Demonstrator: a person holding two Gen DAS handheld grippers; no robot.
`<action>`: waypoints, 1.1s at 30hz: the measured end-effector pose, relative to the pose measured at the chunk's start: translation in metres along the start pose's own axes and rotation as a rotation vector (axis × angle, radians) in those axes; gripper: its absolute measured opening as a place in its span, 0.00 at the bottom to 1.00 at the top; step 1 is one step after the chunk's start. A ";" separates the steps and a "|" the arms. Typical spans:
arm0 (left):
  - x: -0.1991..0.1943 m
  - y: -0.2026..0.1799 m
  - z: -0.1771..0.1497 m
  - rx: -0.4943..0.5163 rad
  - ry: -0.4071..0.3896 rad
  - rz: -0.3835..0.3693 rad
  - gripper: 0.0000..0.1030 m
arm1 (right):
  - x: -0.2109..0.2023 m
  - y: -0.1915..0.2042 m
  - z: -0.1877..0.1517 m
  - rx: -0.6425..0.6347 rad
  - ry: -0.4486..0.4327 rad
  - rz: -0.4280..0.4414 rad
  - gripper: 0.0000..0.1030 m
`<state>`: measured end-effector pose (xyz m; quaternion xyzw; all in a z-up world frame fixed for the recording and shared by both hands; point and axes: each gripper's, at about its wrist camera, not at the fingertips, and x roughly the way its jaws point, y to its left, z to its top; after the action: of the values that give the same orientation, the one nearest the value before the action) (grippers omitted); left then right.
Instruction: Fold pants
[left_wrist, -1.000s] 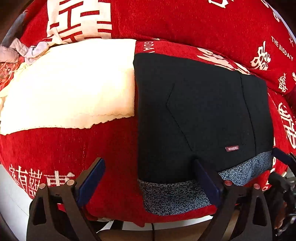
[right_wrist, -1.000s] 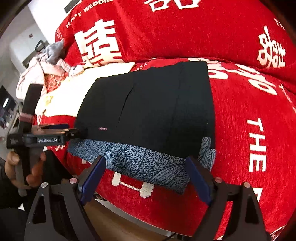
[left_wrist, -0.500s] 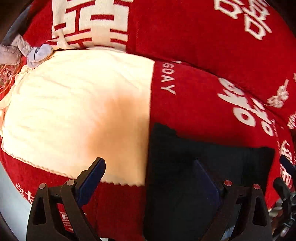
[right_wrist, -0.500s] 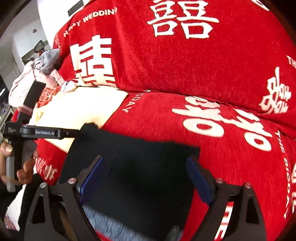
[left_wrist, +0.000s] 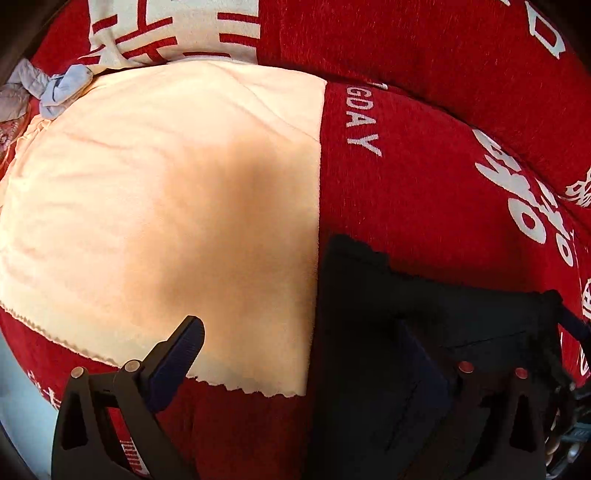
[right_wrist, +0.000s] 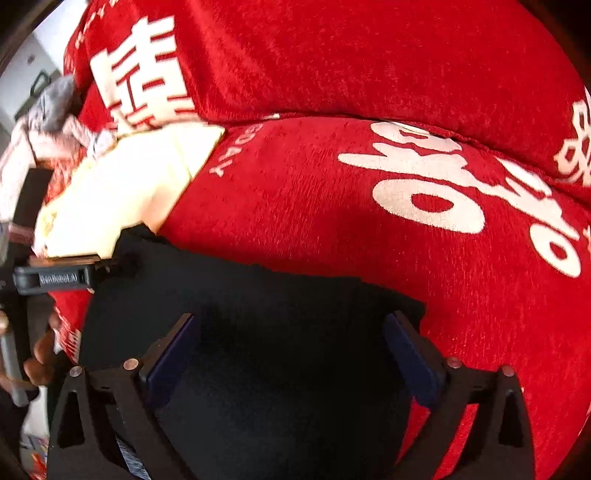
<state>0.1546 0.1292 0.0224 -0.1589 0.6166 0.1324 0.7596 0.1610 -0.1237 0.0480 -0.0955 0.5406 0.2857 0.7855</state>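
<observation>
Red sofa cover (left_wrist: 424, 192) lettered "GDAY"; both grippers, left (left_wrist: 303, 354) and right (right_wrist: 291, 350), spread wide over black pants (right_wrist: 258, 295).

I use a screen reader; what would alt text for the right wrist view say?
Open right gripper hovers over dark folded pants on a red sofa cover with white lettering. At left, the left gripper touches the pants' corner beside a cream cloth.

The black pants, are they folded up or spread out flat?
Folded. The black pants lie as a short, compact block on the red sofa cover, no legs stretching out; their near part is out of view.
</observation>
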 end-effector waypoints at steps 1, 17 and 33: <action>-0.001 0.000 0.001 0.005 0.007 0.002 1.00 | 0.002 0.003 0.001 -0.020 0.014 -0.016 1.00; -0.015 0.004 0.006 -0.007 -0.066 0.106 1.00 | 0.000 0.007 0.004 0.010 0.041 -0.070 1.00; -0.072 0.002 -0.080 0.076 -0.145 0.024 1.00 | -0.099 0.058 -0.113 -0.108 -0.153 -0.112 1.00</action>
<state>0.0677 0.0984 0.0779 -0.1126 0.5662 0.1292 0.8063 0.0141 -0.1623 0.1023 -0.1457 0.4567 0.2766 0.8329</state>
